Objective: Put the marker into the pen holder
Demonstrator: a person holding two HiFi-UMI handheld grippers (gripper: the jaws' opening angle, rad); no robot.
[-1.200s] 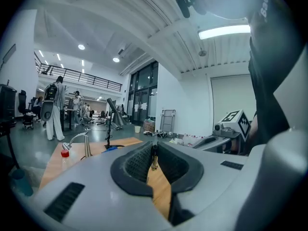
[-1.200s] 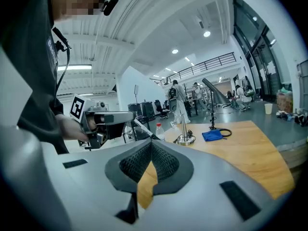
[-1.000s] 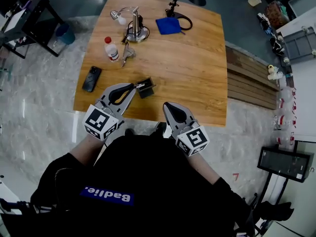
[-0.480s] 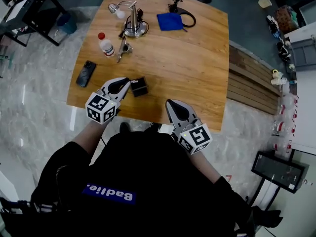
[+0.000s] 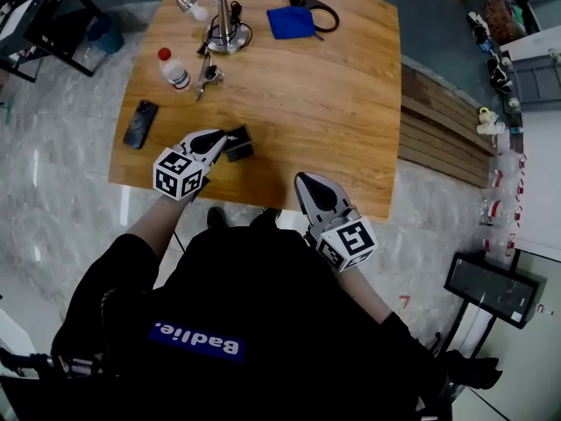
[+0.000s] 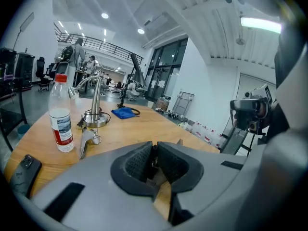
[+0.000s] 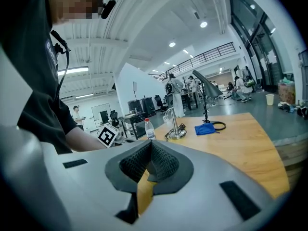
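The black pen holder (image 5: 237, 142) stands on the wooden table (image 5: 307, 86) near its front left. My left gripper (image 5: 218, 138) lies just left of it, tips almost at its side. In the left gripper view the jaws (image 6: 155, 150) are pressed together and I see nothing between them. I cannot make out the marker in any view. The holder itself is hidden behind the jaws in the left gripper view. My right gripper (image 5: 309, 181) hovers at the table's front edge, shut and empty, its pads (image 7: 161, 162) meeting.
A plastic bottle (image 5: 173, 68) with a red cap, a black phone (image 5: 139, 124), a metal clamp (image 5: 206, 76) and a metal stand (image 5: 223, 24) with a cable sit at the back left. A blue cloth (image 5: 291, 22) lies at the back.
A second ago a marker stuck out from my left gripper toward the pen holder; now it no longer shows. The head view has shifted, and the right gripper has hardly moved.
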